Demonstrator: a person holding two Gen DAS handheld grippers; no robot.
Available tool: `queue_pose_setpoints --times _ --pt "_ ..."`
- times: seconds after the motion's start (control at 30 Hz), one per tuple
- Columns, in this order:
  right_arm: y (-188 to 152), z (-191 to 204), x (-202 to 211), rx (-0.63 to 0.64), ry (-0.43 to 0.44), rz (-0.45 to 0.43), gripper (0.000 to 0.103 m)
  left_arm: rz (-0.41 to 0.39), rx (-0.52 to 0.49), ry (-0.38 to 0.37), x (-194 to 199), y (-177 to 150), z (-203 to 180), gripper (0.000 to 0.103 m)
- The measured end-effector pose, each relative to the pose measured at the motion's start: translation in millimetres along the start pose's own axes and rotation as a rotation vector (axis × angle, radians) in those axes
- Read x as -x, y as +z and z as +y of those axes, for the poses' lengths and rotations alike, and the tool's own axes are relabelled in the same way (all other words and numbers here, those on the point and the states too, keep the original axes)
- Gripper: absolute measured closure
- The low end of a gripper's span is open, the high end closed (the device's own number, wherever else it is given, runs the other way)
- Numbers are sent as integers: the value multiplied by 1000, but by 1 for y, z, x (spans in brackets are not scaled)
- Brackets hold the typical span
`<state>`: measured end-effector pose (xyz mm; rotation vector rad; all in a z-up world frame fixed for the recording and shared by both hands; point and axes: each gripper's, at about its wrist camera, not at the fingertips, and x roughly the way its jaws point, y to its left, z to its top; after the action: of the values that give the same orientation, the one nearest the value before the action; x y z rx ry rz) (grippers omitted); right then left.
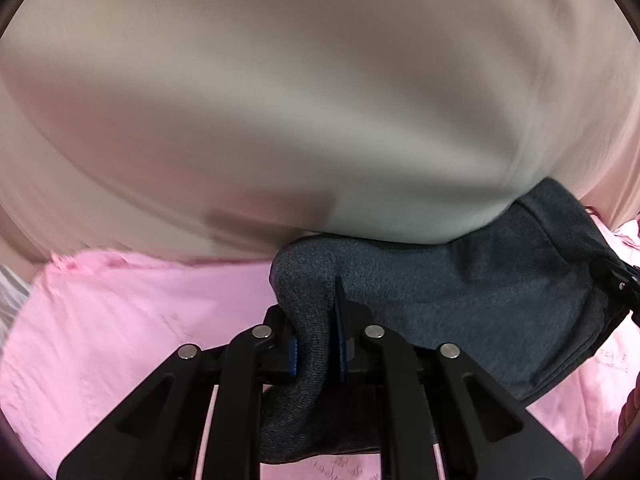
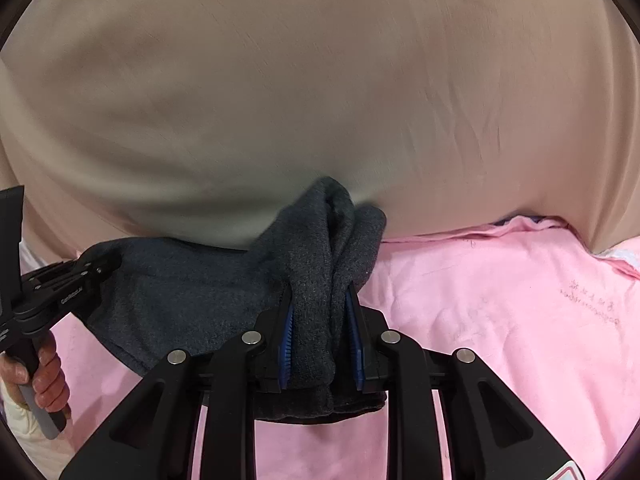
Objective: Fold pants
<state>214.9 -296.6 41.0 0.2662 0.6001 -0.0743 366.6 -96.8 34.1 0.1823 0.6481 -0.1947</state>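
Both jaws clamped on bunched cloth: grey knit pants (image 1: 460, 292) stretched from left gripper (image 1: 316, 344) toward 2 o'clock, to right gripper (image 2: 320, 340), over pink sheet (image 2: 500, 320).

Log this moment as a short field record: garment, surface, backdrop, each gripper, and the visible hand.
garment: dark grey pants, bunched, stretched between the two grippers
surface: pink sheet with faint print, under the pants
backdrop: beige cloth filling the upper view, blurred
left gripper: shut on a fold of the pants
right gripper: shut on a thicker bunch of the pants
hand: wrapped around the left gripper's handle, seen from the right wrist
fold state: not yet laid flat
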Motion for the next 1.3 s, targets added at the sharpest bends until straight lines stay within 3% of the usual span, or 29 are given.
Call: queue_pose_setpoints --times 0.1,0.17,0.2,0.3,0.33,0.37,0.4,0.43,0.5,0.57,0.6,0.63,0.67,0.7,0.73,0.83,0.97,1.03,1.13,1.23,1.3 --pt "-27 -20 -45 -5 -81 157 65 121 3 -5 -48 -32 5 74" --pt "-38 -36 -32 -93 -46 157 60 191 25 -17 -58 -56 17 64" --pt "-34 -36 -19 -110 -68 154 60 164 32 7 -46 -58 22 52" --pt "-15 -12 21 -31 -34 72 61 58 21 86 2 -47 31 41" --pt "-9 1 24 16 -26 60 59 32 29 96 13 -40 31 24" --pt "-6 9 21 43 -44 64 55 28 40 91 16 -34 32 14" --pt "-5 12 16 51 -68 66 43 34 52 83 16 -29 30 9" --pt "-6 11 5 55 -106 80 36 56 61 73 11 -27 29 9" --pt "-17 1 -17 23 -149 149 36 156 83 15 -9 -36 27 9" --pt "-30 -12 -33 -52 -120 216 34 228 125 6 -34 -51 28 11" --pt "-38 -21 -42 -112 -74 255 35 259 138 -16 -43 -57 26 31" --pt "-43 -28 -47 -156 -26 271 44 290 154 -62 -52 -63 26 47" --pt "-45 -31 -47 -187 18 267 50 287 213 -125 -54 -67 27 54" --pt "-43 -28 -43 -185 38 276 65 301 227 -183 -51 -65 25 80" --pt "-38 -22 -33 -171 39 272 69 309 223 -187 -46 -62 21 90" --pt "-31 -20 1 -150 74 250 77 283 176 -187 -9 -55 14 92" --pt "-50 -24 39 -135 97 279 78 340 140 -252 39 -79 15 92" --pt "-72 -23 24 -101 50 331 74 371 116 -230 35 -92 8 90" --pt "-78 -26 25 -110 29 306 69 357 101 -181 25 -108 7 83" --pt "-66 -12 67 -29 -12 184 77 293 77 -143 48 -99 6 83" --pt "-66 1 73 5 10 177 83 244 59 -84 56 -98 9 82"
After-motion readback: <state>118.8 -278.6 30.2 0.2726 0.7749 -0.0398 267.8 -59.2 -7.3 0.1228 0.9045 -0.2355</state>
